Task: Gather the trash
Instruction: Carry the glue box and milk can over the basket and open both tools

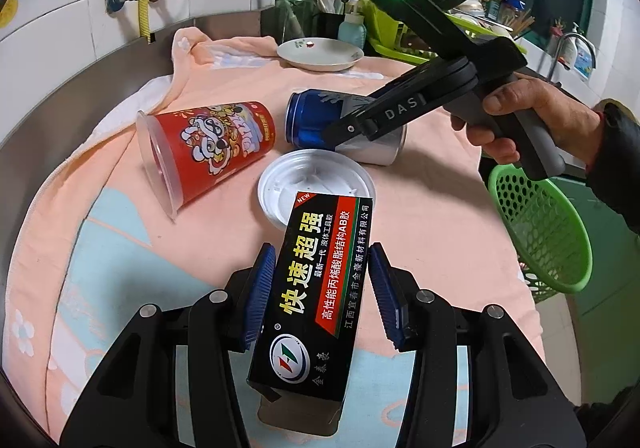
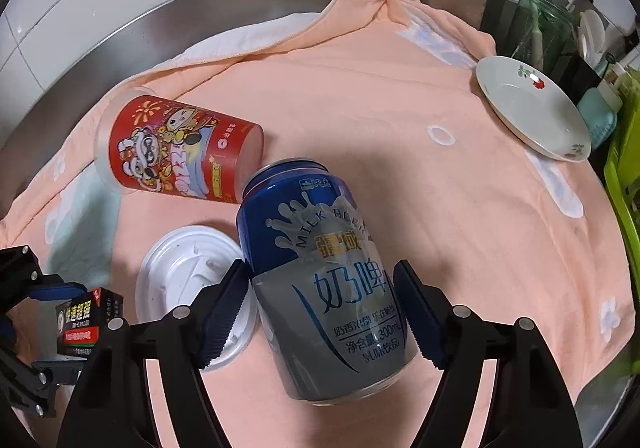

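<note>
Blue-and-grey milk-beer can (image 2: 324,280) lies on the peach towel (image 2: 400,128), the right gripper (image 2: 320,312) pinching its thin, dentable, slippery waist. Left gripper (image 1: 320,288) clamps a light glue carton (image 1: 316,288). Cup (image 2: 176,152) and lid (image 2: 184,272) crowd close; green basket (image 1: 540,232) waits past the towel's edge.

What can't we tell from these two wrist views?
- Right hand-held gripper on the can: right wrist view doesn't show whether both pads press it.
- Lid: near part hidden by the box in the left wrist view, by the can and a finger in the right wrist view.
- Green basket: partly behind the hand; contents unreadable, left wrist view.
- Red cup: inside not visible.
</note>
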`<state>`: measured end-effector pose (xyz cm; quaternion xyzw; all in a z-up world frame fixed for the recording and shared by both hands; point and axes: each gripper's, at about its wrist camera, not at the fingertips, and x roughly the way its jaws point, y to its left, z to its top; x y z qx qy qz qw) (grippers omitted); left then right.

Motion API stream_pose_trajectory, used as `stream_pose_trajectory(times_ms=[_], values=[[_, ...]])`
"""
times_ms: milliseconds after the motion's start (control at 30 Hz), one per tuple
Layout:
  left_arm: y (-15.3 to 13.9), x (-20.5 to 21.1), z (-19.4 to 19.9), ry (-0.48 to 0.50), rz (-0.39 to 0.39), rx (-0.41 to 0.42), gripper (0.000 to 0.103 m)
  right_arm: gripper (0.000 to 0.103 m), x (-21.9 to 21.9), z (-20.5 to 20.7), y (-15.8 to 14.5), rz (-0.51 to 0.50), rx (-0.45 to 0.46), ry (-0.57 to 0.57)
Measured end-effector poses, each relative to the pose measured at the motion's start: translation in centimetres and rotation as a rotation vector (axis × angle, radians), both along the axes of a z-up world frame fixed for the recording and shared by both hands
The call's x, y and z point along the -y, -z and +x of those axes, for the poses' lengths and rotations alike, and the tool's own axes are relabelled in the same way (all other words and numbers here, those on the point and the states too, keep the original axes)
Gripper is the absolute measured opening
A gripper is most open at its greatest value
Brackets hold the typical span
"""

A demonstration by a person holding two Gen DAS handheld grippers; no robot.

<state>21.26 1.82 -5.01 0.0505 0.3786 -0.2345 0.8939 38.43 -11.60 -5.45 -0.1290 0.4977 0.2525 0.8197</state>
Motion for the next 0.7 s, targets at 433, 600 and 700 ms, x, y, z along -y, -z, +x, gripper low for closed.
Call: stream_pose_trajectory(times_ms=[433, 600, 700], values=[[-1.7, 1.8, -1.6, 0.024, -0.012, 0.020, 0.047, 0.070, 5.1, -5.0, -2.0, 0.118, 0.016, 0.083], [-2.7, 3.8, -2.9, 0.063, -0.025, 0.034, 0.047, 0.070, 9.7, -8.9, -3.6, 0.153, 0.043, 0.137], [-3.4, 5.6, -4.0, 0.101, -0.039, 0.047, 0.047, 0.070, 13.5, -11.8, -3.8, 0.140, 0.063, 0.200]])
